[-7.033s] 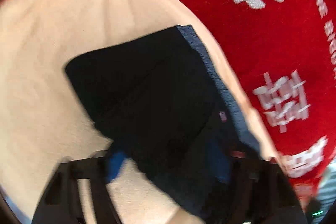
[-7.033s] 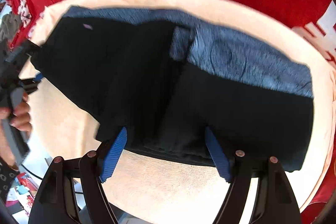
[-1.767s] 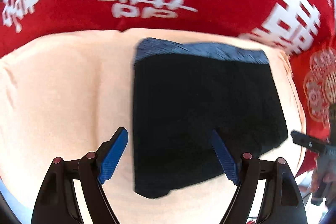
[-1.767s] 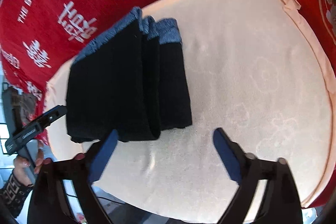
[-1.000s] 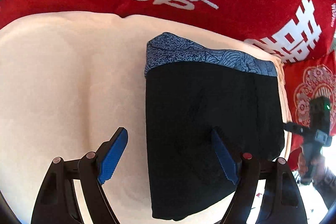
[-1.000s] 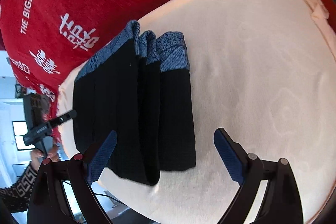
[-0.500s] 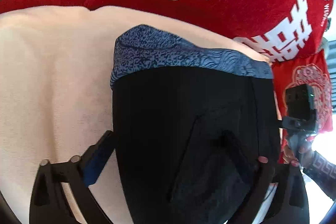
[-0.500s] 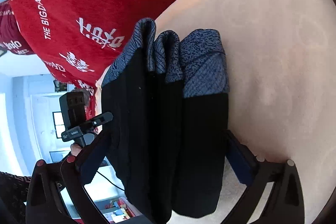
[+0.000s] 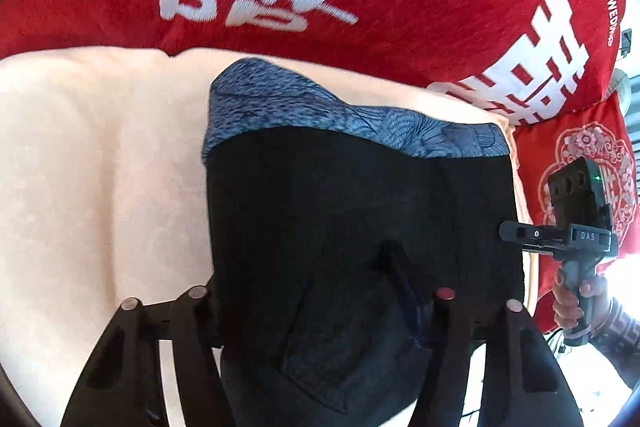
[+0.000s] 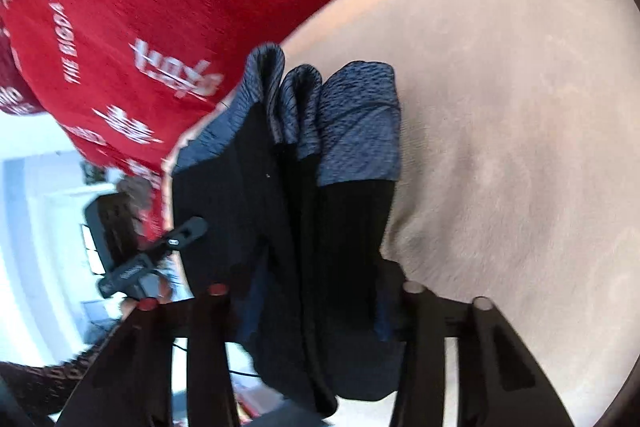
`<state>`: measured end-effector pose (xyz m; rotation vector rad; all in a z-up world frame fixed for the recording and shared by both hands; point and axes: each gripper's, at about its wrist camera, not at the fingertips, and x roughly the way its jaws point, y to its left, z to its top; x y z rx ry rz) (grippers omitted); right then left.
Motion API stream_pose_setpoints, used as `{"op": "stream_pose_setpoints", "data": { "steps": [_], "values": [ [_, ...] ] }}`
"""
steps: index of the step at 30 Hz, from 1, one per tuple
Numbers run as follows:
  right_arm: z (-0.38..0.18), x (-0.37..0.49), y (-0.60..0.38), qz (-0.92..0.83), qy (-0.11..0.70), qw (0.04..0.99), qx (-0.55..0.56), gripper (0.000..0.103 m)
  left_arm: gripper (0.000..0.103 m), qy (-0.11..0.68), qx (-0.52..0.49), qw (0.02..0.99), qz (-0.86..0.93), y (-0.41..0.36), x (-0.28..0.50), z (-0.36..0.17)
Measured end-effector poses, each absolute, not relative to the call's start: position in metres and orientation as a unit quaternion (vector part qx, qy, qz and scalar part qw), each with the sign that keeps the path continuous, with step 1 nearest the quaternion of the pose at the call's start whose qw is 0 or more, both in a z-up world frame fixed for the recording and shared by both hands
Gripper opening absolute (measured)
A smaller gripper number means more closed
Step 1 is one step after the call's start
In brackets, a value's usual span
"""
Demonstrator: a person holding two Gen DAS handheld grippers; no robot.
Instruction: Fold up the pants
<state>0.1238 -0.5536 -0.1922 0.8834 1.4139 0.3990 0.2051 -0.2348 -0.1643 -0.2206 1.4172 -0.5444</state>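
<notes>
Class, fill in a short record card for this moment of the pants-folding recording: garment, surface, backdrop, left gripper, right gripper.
garment: black folded pants with a mottled blue waistband, stacked in layers
surface: peach towel-like cloth under the pants
backdrop: red blanket with white characters
left gripper: left gripper jaws have just been closing, pants between them, pressed on the near edge
right gripper: right gripper jaws have just been closing, clamping the folded stack

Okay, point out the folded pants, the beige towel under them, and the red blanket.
pants (image 9: 340, 211), left wrist view, black top panel.
beige towel (image 9: 100, 167), left wrist view, bare stretch left of the pants.
red blanket (image 9: 440, 7), left wrist view, plain red area beside the white lettering.
</notes>
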Motion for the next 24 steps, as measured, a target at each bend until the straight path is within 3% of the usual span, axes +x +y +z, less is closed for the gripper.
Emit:
{"op": "stream_pose_setpoints", "data": {
  "steps": [11, 19, 24],
  "values": [
    [-0.154, 0.084, -0.54, 0.232, 0.629, 0.621, 0.406, 0.042, 0.063, 0.629, -0.086, 0.744, -0.207, -0.208, 0.135, -0.106],
    [-0.169, 0.047, -0.51, 0.225, 0.642, 0.618, 0.394, 0.043, 0.063, 0.653, -0.078, 0.732, -0.176, -0.171, 0.1, -0.136],
    [-0.188, 0.032, -0.503, 0.172, 0.653, 0.643, 0.362, 0.057, 0.089, 0.639, -0.055, 0.751, -0.154, -0.149, 0.093, -0.165]
  ]
}}
